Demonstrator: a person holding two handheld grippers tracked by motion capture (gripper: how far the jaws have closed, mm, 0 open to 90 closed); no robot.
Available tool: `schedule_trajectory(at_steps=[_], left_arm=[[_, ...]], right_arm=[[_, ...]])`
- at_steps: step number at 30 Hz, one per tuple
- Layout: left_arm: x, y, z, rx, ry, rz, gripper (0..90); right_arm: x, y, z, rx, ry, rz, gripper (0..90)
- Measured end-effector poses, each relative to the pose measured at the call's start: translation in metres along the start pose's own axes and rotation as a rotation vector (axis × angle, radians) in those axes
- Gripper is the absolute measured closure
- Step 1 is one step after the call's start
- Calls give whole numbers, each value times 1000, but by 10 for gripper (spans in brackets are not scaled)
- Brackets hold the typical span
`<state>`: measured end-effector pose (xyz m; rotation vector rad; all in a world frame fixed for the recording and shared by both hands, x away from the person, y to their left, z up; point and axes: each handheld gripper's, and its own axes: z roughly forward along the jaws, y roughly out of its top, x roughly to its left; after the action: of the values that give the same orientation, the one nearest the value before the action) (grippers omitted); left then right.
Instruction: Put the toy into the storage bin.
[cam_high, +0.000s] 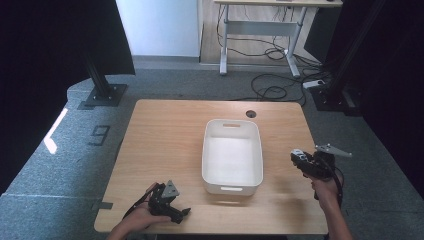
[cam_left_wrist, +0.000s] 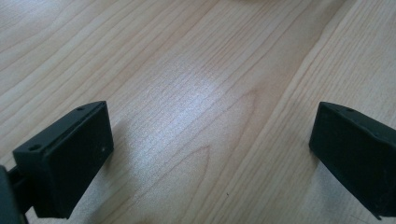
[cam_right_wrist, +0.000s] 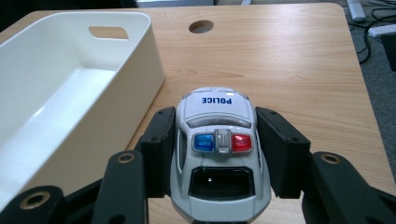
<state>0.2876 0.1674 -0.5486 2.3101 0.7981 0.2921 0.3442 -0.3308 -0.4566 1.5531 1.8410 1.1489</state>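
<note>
Police toy car (cam_right_wrist: 218, 154) sits clamped between the black jaws of my right gripper (cam_right_wrist: 218, 156), pads pressed on both its sides, roof up, blue and red light bar on top, "POLICE" lettering on the hood. In the high view I see my right gripper (cam_high: 305, 161) holding it above the table's (cam_high: 165, 135) right edge, just right of the white bin (cam_high: 232, 156). Bin stands mid-table, nothing inside. In the right gripper view the bin (cam_right_wrist: 70, 93) lies left of the car, close but apart. My left gripper (cam_high: 172, 207) rests at the near left table edge, jaws spread wide with only bare wood (cam_left_wrist: 201, 107) between them.
</note>
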Motion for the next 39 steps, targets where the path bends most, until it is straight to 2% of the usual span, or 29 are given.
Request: schedule_trajectory(at_steps=[39], left_arm=[[0,0,0,-1,-1,0,0]], right_arm=[[35,15,-1,-39,59,-39,502]])
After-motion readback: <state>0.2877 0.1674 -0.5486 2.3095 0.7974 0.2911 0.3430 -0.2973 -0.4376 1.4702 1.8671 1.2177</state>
